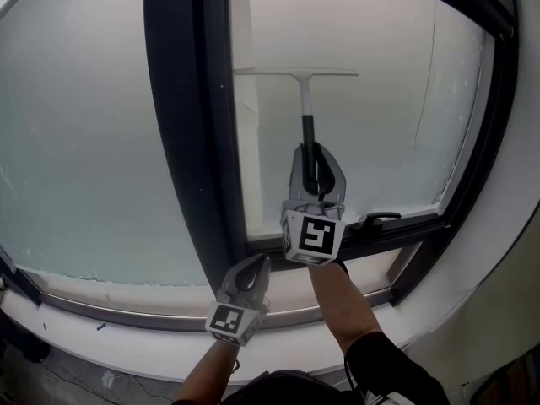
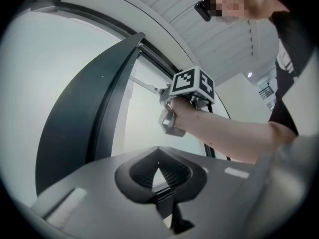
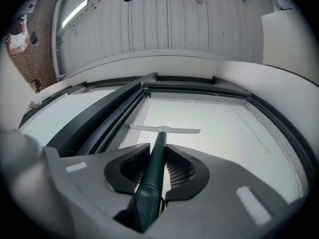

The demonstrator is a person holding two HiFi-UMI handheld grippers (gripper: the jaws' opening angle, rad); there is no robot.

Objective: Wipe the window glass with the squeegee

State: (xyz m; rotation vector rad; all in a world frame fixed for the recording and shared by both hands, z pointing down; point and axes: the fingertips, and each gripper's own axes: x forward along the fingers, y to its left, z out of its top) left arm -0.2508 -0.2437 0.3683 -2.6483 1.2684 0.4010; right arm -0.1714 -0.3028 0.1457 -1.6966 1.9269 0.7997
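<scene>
The squeegee lies against the window glass of the right-hand pane. Its long axis runs straight away from the person up the pane: dark green handle nearest, pale neck beyond it, and the pale blade set crosswise at the far end, level. The blade's left tip is just beside the dark window frame. The right tongs are closed on the green handle; in the right gripper view the handle fills the gap between the ribbed pads, which press on it from both sides, and the blade shows ahead on the glass. The left tongs hang lower, over the grey sill by the foot of the frame, well apart from the squeegee; in the left gripper view these tongs are drawn together with nothing between them. Each pair of tongs carries a cube with black-and-white square markers. A dark latch handle sits on the lower rail of the pane, just right of the right tongs.
</scene>
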